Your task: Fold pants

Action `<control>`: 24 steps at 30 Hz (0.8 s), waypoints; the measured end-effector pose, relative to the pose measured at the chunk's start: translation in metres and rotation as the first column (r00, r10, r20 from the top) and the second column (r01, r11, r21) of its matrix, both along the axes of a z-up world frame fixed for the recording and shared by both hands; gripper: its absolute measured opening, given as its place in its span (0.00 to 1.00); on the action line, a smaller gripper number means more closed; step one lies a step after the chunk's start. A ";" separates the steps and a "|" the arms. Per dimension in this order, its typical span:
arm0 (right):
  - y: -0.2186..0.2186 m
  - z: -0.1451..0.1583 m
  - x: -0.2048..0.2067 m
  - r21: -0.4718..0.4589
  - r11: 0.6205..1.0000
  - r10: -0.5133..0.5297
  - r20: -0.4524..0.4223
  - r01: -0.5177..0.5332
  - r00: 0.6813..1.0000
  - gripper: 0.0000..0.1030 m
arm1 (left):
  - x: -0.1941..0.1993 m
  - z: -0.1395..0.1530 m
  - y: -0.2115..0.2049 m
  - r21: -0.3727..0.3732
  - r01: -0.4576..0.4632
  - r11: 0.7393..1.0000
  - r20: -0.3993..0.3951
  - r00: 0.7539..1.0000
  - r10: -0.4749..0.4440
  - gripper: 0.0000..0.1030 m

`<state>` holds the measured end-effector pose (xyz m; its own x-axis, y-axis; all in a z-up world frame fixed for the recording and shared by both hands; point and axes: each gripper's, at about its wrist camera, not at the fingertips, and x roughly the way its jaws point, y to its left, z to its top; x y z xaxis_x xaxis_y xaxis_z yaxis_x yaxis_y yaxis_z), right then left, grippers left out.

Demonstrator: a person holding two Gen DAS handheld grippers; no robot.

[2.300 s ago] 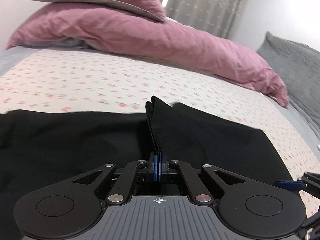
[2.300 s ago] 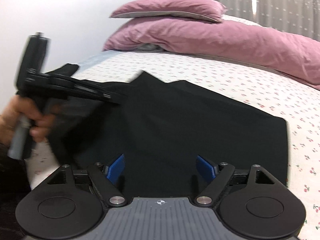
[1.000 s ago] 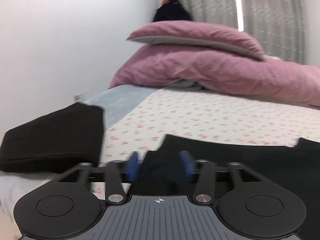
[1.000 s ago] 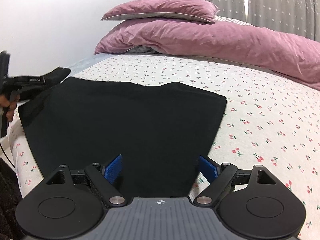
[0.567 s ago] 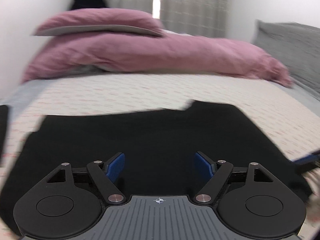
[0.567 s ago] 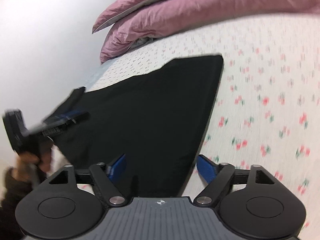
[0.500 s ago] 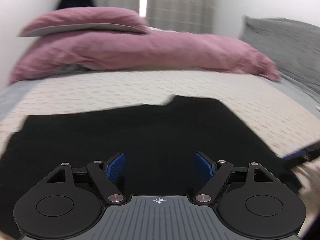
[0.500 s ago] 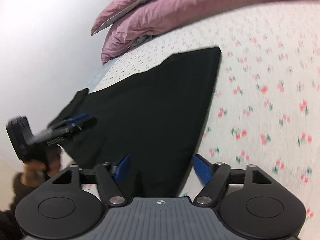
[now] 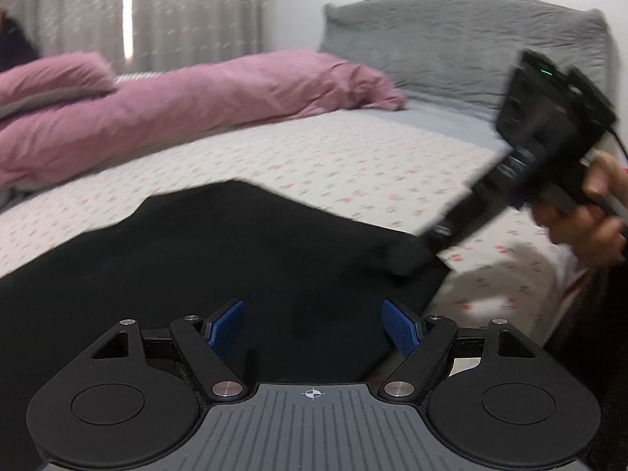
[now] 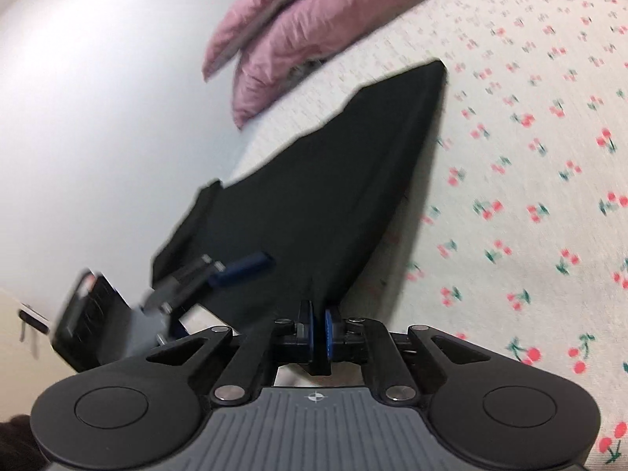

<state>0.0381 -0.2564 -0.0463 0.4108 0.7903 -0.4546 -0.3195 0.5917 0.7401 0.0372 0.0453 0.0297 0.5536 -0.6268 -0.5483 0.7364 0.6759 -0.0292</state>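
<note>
Bare cherry-print sheet (image 10: 530, 180) right of pants (image 10: 333, 180); pink duvet (image 9: 176, 106) beyond.

my black pants (image 9: 243, 251) lie spread flat on the cherry-print sheet, folded into a broad dark slab with a notch in the far edge. their near right corner (image 10: 320, 294) is pinched up into a small peak.

The left gripper (image 9: 313, 329) hung spread wide over black pants (image 9: 219, 259) at the frame's bottom. At right, the right gripper (image 9: 408, 259) met the pants' corner. A pink duvet (image 9: 188, 98) lay upper left.
</note>
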 end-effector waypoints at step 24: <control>-0.020 -0.004 0.061 0.022 0.985 -0.167 -0.098 0.170 0.981 0.74 | -0.013 -0.030 -0.056 0.075 -0.315 0.946 0.180 0.937 0.298 0.34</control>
<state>0.0995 -0.2768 -0.0501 0.4955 0.7270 -0.4753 -0.1442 0.6084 0.7804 0.0245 -0.0107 0.0001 0.7975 -0.3582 -0.4854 0.4815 0.8627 0.1545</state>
